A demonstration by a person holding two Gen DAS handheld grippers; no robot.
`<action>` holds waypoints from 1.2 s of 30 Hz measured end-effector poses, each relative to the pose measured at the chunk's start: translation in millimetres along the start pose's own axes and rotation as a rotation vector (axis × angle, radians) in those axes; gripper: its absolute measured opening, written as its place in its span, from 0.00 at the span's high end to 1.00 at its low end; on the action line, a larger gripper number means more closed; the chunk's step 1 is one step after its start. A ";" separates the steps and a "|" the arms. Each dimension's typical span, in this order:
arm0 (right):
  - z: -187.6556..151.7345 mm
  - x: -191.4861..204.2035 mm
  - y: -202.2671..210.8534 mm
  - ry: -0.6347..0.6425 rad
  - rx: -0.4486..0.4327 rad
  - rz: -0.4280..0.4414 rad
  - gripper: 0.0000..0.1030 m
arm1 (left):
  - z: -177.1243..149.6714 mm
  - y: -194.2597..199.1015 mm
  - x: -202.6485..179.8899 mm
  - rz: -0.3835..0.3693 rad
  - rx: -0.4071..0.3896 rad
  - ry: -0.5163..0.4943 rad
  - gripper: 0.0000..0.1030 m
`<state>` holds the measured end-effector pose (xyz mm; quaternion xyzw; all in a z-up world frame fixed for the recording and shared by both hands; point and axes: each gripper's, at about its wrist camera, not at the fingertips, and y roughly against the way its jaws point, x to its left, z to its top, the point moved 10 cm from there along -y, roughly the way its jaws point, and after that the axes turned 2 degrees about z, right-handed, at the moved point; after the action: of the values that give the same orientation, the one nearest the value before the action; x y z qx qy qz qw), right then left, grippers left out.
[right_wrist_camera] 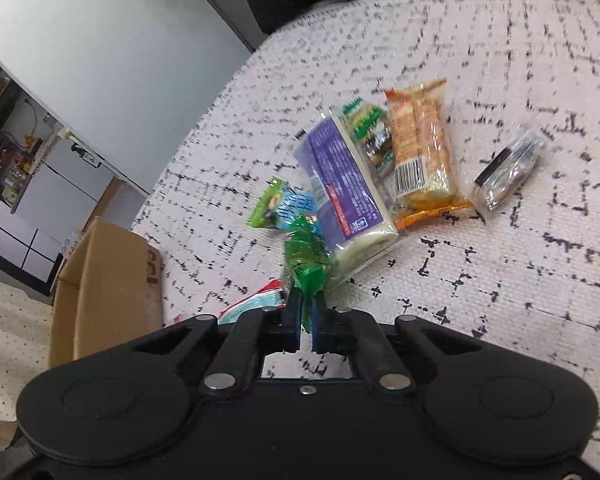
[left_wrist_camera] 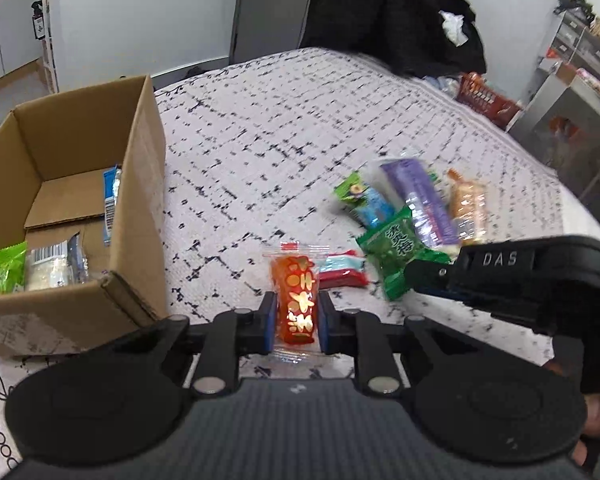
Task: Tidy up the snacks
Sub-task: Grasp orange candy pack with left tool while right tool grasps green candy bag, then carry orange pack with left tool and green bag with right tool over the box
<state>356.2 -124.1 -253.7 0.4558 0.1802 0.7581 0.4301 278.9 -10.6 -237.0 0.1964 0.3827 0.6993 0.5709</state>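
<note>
My left gripper (left_wrist_camera: pixel 297 312) is shut on a red and orange snack packet (left_wrist_camera: pixel 297 300), held just right of the open cardboard box (left_wrist_camera: pixel 140 184). The box holds several packets, among them a green one (left_wrist_camera: pixel 6 268) and a blue one (left_wrist_camera: pixel 110 200). My right gripper (right_wrist_camera: pixel 306 314) is shut on the end of a green snack packet (right_wrist_camera: pixel 306 258), which also shows in the left wrist view (left_wrist_camera: pixel 396 248). A pile lies beyond it: a purple pack (right_wrist_camera: pixel 340 184), an orange pack (right_wrist_camera: pixel 420 152), a blue and green packet (right_wrist_camera: pixel 284 204) and a clear pack (right_wrist_camera: pixel 508 168).
A red and white packet (left_wrist_camera: pixel 342 270) lies on the patterned cloth (left_wrist_camera: pixel 280 120) between the grippers. A dark garment (left_wrist_camera: pixel 392 12) and a red basket (left_wrist_camera: pixel 484 98) sit at the far edge. The box also shows at the left of the right wrist view (right_wrist_camera: pixel 104 288).
</note>
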 end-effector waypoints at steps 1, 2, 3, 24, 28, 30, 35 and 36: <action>-0.3 2.4 4.0 0.006 -0.008 0.005 0.96 | 1.3 4.2 -1.0 -0.008 -0.009 -0.002 0.81; -1.3 4.5 8.4 0.014 -0.015 0.005 0.97 | 2.6 8.4 -1.9 -0.016 -0.018 -0.005 0.81; -1.8 6.2 13.1 0.025 -0.023 -0.001 0.97 | 3.3 10.8 -2.8 -0.024 -0.023 -0.007 0.81; -0.1 92.9 84.0 0.181 -0.144 -0.006 0.98 | 46.4 82.9 14.4 -0.142 -0.143 -0.001 0.81; 1.4 115.3 85.4 0.203 -0.155 0.017 0.98 | 50.0 86.1 28.0 -0.145 -0.139 0.004 0.81; 0.9 126.5 85.5 0.218 -0.159 0.024 0.98 | 51.1 86.2 35.4 -0.144 -0.134 0.015 0.81; -1.9 150.2 80.3 0.252 -0.155 0.030 0.98 | 52.1 84.7 54.9 -0.134 -0.101 0.023 0.81; -2.6 154.1 79.2 0.255 -0.155 0.032 0.98 | 52.2 84.7 58.7 -0.136 -0.098 0.029 0.81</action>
<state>282.3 -42.8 -119.8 0.3239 0.1671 0.8283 0.4256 245.3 56.7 -149.3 0.1316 0.3690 0.6796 0.6202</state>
